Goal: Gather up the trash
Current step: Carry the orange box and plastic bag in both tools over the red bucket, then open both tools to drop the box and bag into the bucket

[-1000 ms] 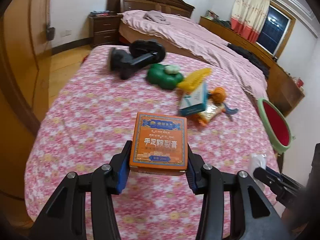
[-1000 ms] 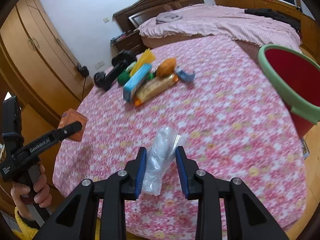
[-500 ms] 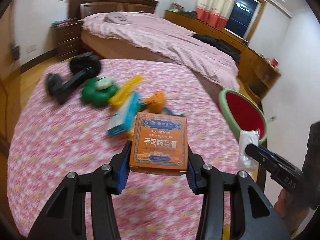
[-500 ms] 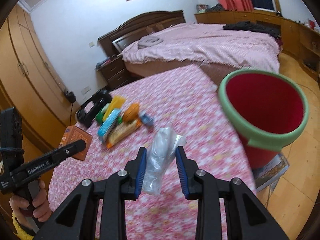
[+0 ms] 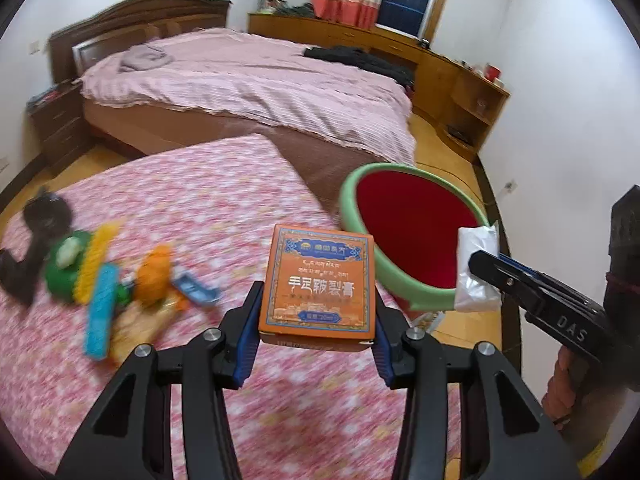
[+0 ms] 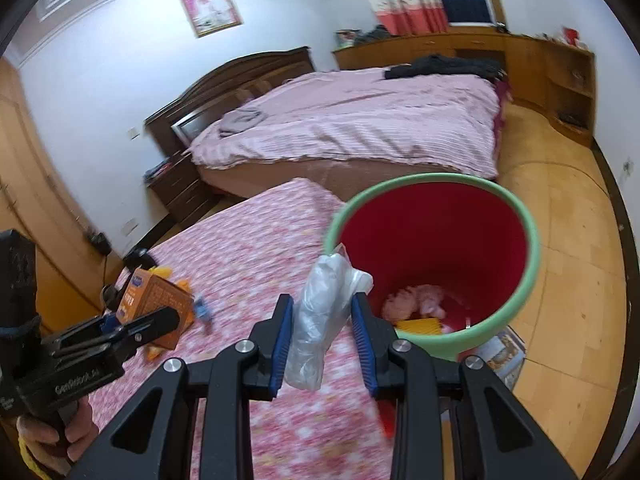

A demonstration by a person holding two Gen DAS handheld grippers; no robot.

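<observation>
My left gripper [image 5: 316, 344] is shut on an orange box [image 5: 319, 285] held above the pink floral table [image 5: 168, 200]; the box also shows in the right wrist view [image 6: 160, 300]. My right gripper [image 6: 322, 348] is shut on a crumpled clear plastic bag [image 6: 320, 320], near the rim of the red bin with a green rim [image 6: 436, 248]. The bin [image 5: 408, 236] stands beside the table's right edge, with some trash at its bottom. In the left wrist view the bag [image 5: 478, 268] hangs by the bin's near rim.
A heap of items [image 5: 104, 276] lies on the table's left: a green toy, yellow and blue packets, an orange ball, a black device. A large bed [image 5: 248, 80] stands behind, wooden cabinets [image 5: 452, 76] along the far wall.
Both grippers have swung right toward the bin, each keeping its load. The bin now fills more of both views and the heap of items has slid to the left.
</observation>
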